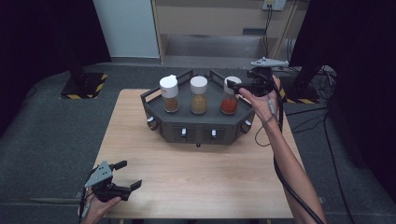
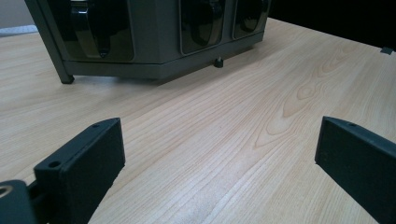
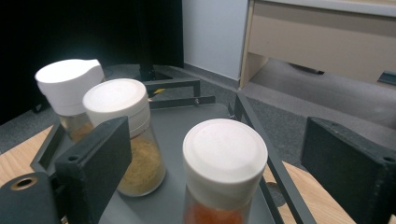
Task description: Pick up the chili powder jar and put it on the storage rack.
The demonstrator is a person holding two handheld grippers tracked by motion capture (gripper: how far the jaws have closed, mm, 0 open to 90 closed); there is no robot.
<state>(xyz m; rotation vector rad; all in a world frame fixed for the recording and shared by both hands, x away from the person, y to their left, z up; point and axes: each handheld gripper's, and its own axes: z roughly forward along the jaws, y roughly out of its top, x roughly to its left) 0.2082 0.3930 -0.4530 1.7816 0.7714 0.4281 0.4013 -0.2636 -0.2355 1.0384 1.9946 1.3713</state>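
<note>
Down at the lower left of the high view, my left gripper (image 1: 125, 176) hovers low over the wooden table (image 1: 196, 182) with its jaws spread wide and nothing between them. Its own view has the two black jaws far apart at the bottom corners, bare wood grain between them and the dark grey rack (image 2: 154, 42) across the top of the frame.

Up at the right of centre, my right gripper (image 1: 236, 86) reaches in from the right at the rack (image 1: 198, 123), where three white-capped jars stand in a row: a brown-filled jar (image 1: 169, 93), a tan-filled jar (image 1: 199, 94) and a red-filled jar (image 1: 229, 96). In the right gripper view, the jaws stand wide open on either side of the red-filled jar (image 3: 224, 172), around its cap without touching it. The tan-filled jar (image 3: 128, 135) sits just behind the left jaw.
</note>
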